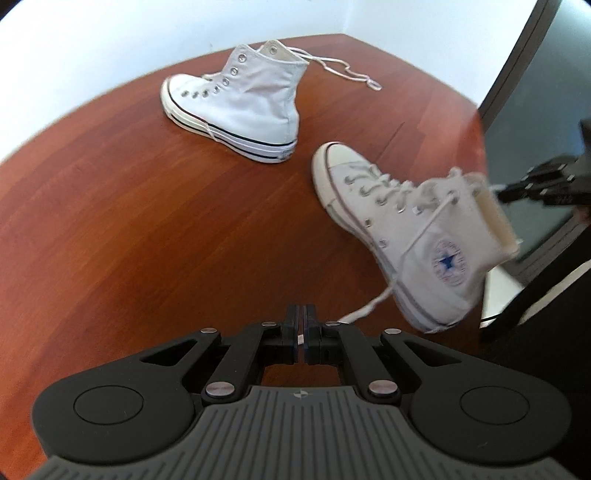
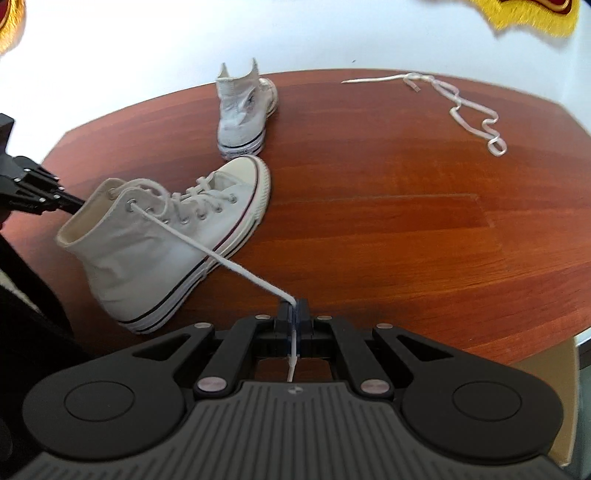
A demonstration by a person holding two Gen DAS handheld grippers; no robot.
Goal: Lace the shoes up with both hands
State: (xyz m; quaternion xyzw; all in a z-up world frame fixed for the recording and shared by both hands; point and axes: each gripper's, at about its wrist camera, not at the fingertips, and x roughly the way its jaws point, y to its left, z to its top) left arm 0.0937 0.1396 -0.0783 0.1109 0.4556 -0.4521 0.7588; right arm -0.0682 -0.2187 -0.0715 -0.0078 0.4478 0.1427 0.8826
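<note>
**Two lace ends pulling outward from one laced high-top**

Both grippers are gripping opposite ends of the shoelace (image 2: 243, 275): right gripper (image 2: 294, 306) clenched at lower centre, left gripper (image 1: 303, 314) likewise. The laced sneaker (image 2: 155, 236) is lying upper-left of the right gripper, toe pointing upper right.

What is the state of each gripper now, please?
Left gripper: closed on one end of the lace of the near shoe.
Right gripper: closed on the other lace end.

Reddish wooden table (image 2: 406, 221), white wall (image 1: 92, 55) (yellow fringe (image 2: 532, 20) above).
</note>
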